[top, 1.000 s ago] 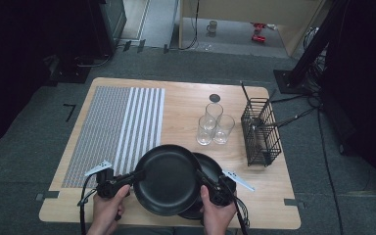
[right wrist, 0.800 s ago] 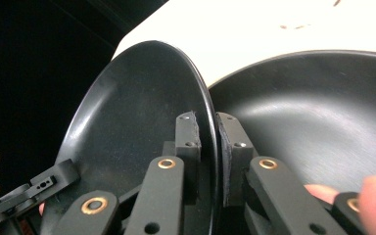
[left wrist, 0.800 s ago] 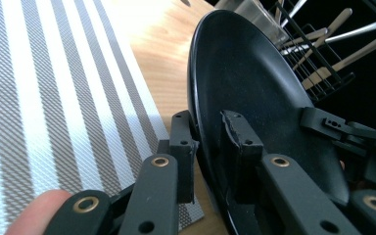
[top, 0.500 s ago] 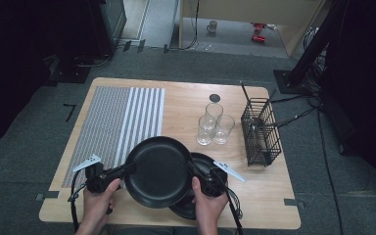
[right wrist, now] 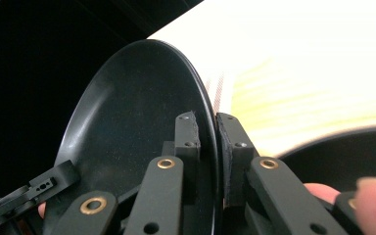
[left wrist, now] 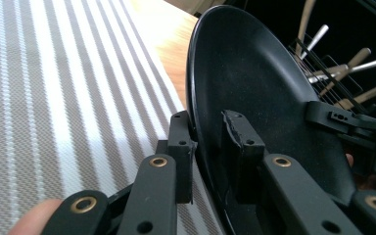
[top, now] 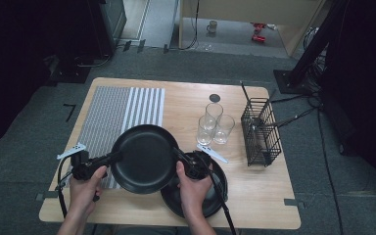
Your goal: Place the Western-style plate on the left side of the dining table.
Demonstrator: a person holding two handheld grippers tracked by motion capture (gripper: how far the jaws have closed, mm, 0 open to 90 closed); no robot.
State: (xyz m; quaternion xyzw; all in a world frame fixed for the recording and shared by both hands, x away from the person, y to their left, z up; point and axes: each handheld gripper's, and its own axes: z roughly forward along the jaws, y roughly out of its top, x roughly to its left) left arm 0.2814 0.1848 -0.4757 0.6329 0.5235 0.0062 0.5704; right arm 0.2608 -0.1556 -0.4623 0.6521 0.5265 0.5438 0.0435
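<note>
High view | we pinch black plate [top: 144, 159] at opposite rims: left gripper [top: 108, 159], right gripper [top: 178, 157] clamped | stiff, slick, breakable; keep level.

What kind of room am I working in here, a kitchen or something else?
Probably a lab or recording studio staged as a kitchen: a lone wooden table on grey carpet, loose black cables, dark stands around it, and a black wire cutlery rack.

The upper black plate [top: 144, 157] hides part of the lower black plate [top: 210, 203] and the striped mat [top: 107, 117]; utensils in the wire rack [top: 260, 131] are indistinguishable.
</note>
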